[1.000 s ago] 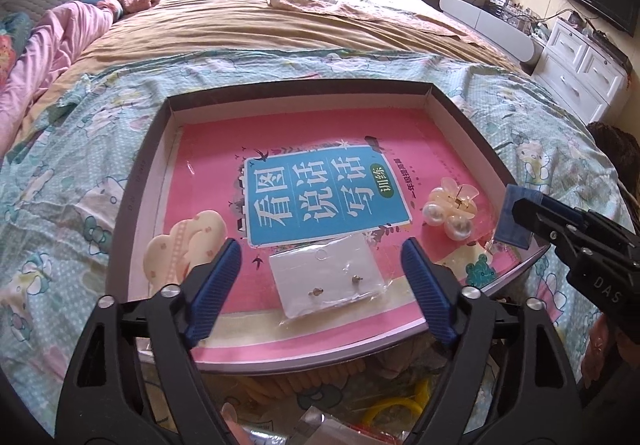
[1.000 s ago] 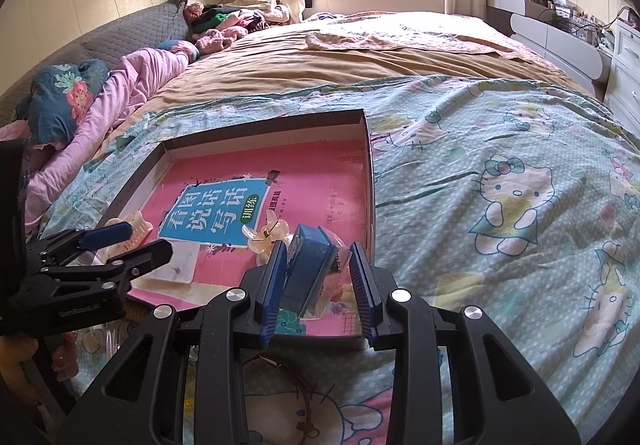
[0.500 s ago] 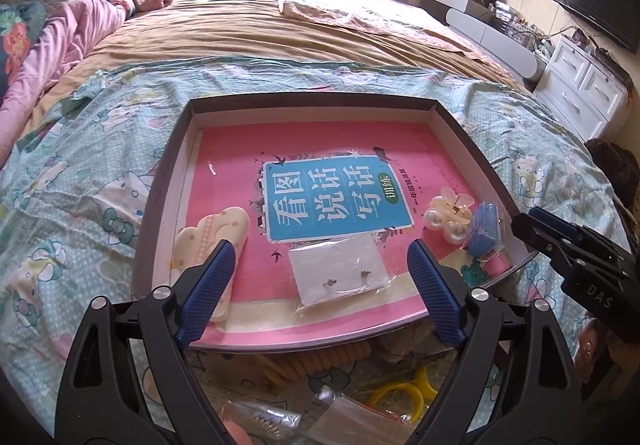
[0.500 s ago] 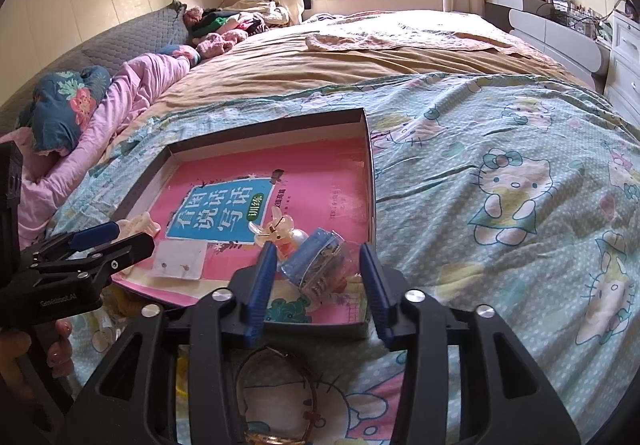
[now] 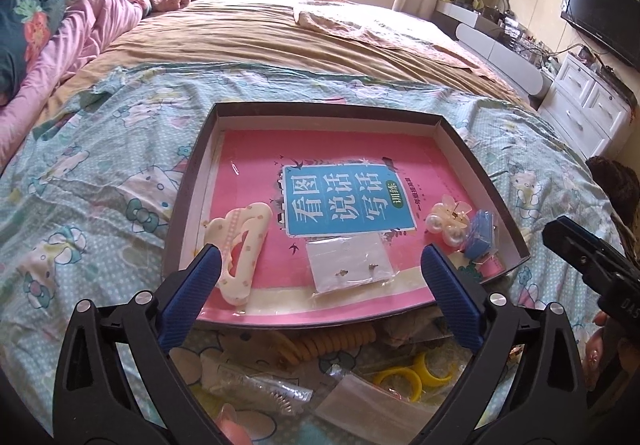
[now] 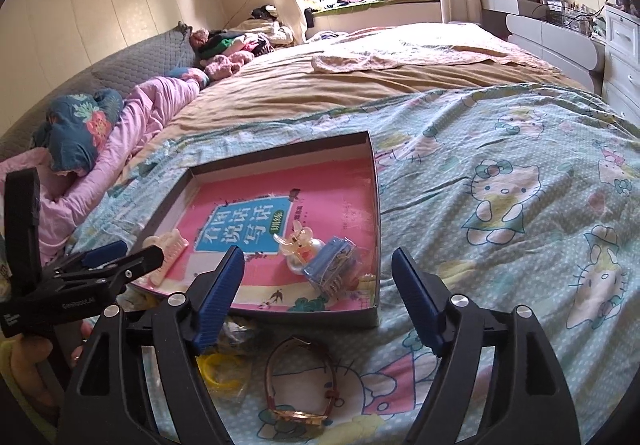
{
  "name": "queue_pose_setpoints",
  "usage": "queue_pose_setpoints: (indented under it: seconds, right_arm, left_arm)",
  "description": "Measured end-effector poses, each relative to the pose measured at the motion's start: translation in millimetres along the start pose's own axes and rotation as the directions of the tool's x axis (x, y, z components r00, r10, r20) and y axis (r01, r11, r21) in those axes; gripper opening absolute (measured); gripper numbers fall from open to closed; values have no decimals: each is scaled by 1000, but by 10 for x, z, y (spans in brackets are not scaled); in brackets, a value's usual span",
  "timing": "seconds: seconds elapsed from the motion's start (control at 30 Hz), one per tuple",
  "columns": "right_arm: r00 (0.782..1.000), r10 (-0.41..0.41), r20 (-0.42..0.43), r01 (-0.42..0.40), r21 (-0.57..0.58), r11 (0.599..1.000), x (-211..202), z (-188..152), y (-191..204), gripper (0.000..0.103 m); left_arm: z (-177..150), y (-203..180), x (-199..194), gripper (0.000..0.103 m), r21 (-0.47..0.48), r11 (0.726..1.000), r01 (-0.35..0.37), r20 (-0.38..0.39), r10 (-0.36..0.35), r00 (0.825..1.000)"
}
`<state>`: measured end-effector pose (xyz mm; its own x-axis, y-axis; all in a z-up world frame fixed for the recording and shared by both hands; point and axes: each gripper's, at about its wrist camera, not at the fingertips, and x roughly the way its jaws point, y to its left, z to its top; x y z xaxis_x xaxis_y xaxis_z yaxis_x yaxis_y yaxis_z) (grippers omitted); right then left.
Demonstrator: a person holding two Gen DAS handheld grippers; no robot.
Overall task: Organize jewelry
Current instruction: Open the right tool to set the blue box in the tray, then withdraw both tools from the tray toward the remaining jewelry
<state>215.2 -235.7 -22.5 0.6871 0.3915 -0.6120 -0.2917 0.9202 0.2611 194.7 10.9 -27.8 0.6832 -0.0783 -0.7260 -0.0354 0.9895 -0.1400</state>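
A dark shallow box (image 5: 484,181) (image 6: 375,205) with a pink book as its floor lies on the bed. In it are a cream hair claw (image 5: 240,257) (image 6: 168,253), a bag with two earrings (image 5: 348,265), a pearl clip (image 5: 446,219) (image 6: 302,249) and a blue clip (image 5: 482,237) (image 6: 330,265). My left gripper (image 5: 320,301) is open over the box's near edge. My right gripper (image 6: 318,301) is open and empty, just short of the box's near right corner. A red-strapped watch (image 6: 300,385) lies between its fingers.
Loose pieces lie on the Hello Kitty sheet in front of the box: yellow rings (image 5: 408,373) (image 6: 218,367), a coiled hair tie (image 5: 332,341) and clear bags (image 5: 260,385). Pillows and clothes are at the far left; drawers (image 5: 592,113) stand to the right.
My right gripper let go of the blue clip, which now lies in the box, opened wide and drew back. My left gripper pulled back and up a little.
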Motion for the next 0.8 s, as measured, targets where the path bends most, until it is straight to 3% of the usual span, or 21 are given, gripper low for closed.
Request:
queue_pose_setpoints:
  seconds: [0.07, 0.8]
  right_arm:
    - [1000, -1, 17, 1, 4, 1000, -63, 12, 6, 83]
    - [996, 24, 81, -22, -25, 999, -508, 71, 149, 84]
  left_arm:
    - [0, 6, -36, 93, -4, 1000, -5, 8, 5, 1000]
    - [-84, 16, -546, 93, -8, 1000, -12, 96, 13, 995]
